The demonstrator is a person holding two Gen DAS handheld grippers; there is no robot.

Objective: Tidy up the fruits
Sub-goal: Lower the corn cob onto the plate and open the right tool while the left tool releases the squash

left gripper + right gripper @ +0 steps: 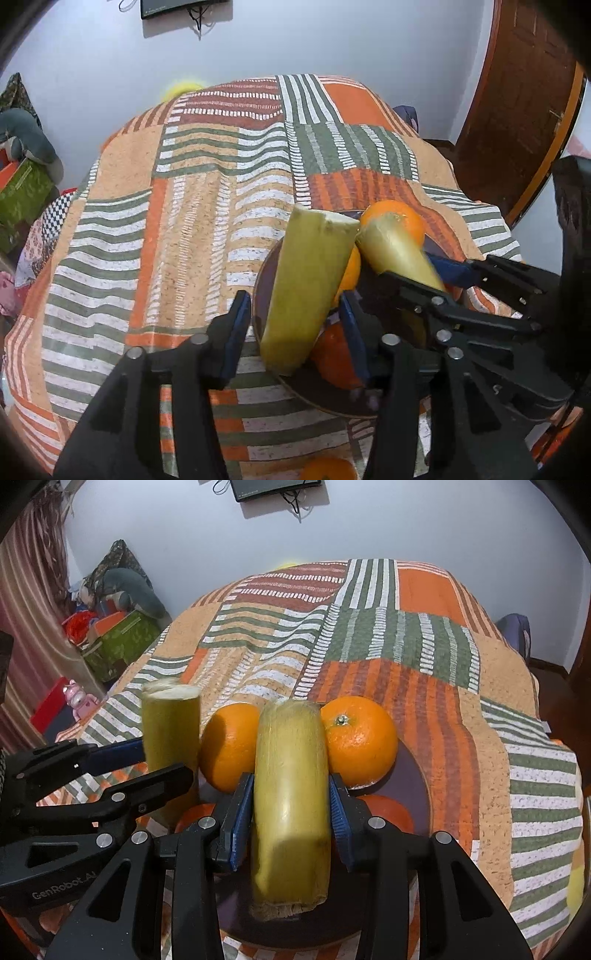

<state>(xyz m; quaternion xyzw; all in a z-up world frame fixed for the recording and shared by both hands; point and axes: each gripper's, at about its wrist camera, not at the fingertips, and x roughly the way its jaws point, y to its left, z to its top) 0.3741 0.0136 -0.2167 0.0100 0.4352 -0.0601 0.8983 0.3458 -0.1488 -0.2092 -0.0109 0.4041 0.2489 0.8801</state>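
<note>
Now right claw (291,808) pinching cane piece (290,812); left claw (295,332) seemingly spread around second piece (306,288).

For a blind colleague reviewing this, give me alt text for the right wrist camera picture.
The right gripper clamps a yellow-green stalk piece between its blue pads above a dark plate, with two oranges just behind. At left, the left gripper sits around a second stalk piece. A striped patchwork cloth lies underneath.
</note>
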